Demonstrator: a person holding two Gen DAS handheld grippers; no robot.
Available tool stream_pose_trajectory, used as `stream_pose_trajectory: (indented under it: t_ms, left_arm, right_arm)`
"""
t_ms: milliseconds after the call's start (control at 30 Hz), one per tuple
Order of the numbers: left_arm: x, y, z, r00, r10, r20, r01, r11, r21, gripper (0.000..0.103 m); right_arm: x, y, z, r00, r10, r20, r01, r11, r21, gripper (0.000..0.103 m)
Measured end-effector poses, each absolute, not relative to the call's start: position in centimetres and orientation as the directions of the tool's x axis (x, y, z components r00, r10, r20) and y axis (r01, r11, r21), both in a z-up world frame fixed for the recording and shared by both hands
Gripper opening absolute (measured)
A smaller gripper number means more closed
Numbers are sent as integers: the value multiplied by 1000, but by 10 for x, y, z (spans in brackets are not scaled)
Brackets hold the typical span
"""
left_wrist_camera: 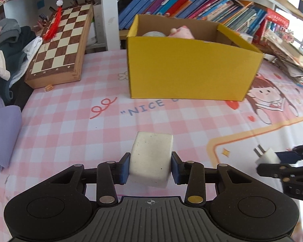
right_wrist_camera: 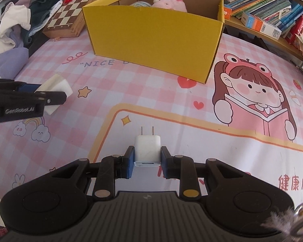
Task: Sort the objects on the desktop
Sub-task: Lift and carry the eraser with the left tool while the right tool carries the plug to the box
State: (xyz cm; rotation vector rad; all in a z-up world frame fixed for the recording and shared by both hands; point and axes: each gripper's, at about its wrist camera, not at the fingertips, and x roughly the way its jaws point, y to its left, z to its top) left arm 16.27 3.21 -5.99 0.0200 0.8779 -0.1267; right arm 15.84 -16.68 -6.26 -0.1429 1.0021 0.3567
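Note:
My left gripper (left_wrist_camera: 150, 166) is shut on a white rounded eraser block (left_wrist_camera: 151, 159), held over the pink checked desk mat. It also shows in the right wrist view (right_wrist_camera: 56, 89) at the left. My right gripper (right_wrist_camera: 147, 159) is shut on a white USB charger plug (right_wrist_camera: 147, 150), prongs pointing forward; the plug also shows in the left wrist view (left_wrist_camera: 267, 155) at the right. An open yellow cardboard box (left_wrist_camera: 189, 70) (right_wrist_camera: 155, 40) stands ahead of both grippers, with a pink plush toy (right_wrist_camera: 169, 4) and a pale round object inside.
A folding chessboard (left_wrist_camera: 60, 46) leans at the back left beside a pile of clothes (left_wrist_camera: 8, 46). A purple cushion (left_wrist_camera: 4, 135) lies at the left edge. Shelves of books (left_wrist_camera: 192, 2) run behind the box, with stacked books (right_wrist_camera: 272, 14) at the right.

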Motion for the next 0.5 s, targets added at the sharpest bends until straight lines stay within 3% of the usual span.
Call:
stream_pose_trajectory:
  t_ms: [500]
  left_arm:
    - [140, -7, -22, 677, -174, -715, 240, 971, -9, 37]
  right_arm:
    - [149, -183, -41, 518, 274, -810, -352, 932, 89, 25]
